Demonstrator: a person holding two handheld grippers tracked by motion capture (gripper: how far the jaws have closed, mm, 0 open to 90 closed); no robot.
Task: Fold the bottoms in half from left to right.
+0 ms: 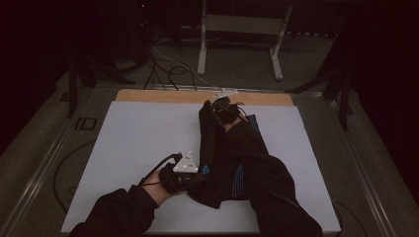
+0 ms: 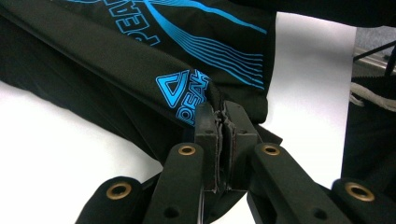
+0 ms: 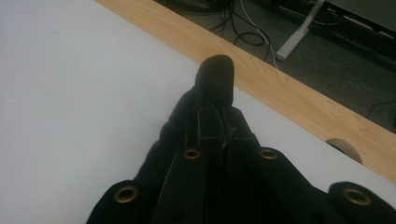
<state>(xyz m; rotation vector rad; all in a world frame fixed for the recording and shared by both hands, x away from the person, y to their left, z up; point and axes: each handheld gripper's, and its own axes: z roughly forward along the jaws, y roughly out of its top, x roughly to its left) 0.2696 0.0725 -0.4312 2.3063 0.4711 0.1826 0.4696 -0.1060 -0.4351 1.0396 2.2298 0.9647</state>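
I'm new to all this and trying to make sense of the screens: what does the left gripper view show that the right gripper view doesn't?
Left gripper view: blue wavy lines and a blue logo printed on the black garment, with the left gripper shut on a fold beside that logo.

Right gripper view: the table's wooden edge, floor cables beyond it, and the right gripper shut on a plain black fold.

Both: closed black jaws pinching the garment over the white table.

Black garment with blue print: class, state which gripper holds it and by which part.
Both hold the black garment. The left gripper pinches a folded edge by the blue logo at the near end; the right gripper pinches a fold at the far end.
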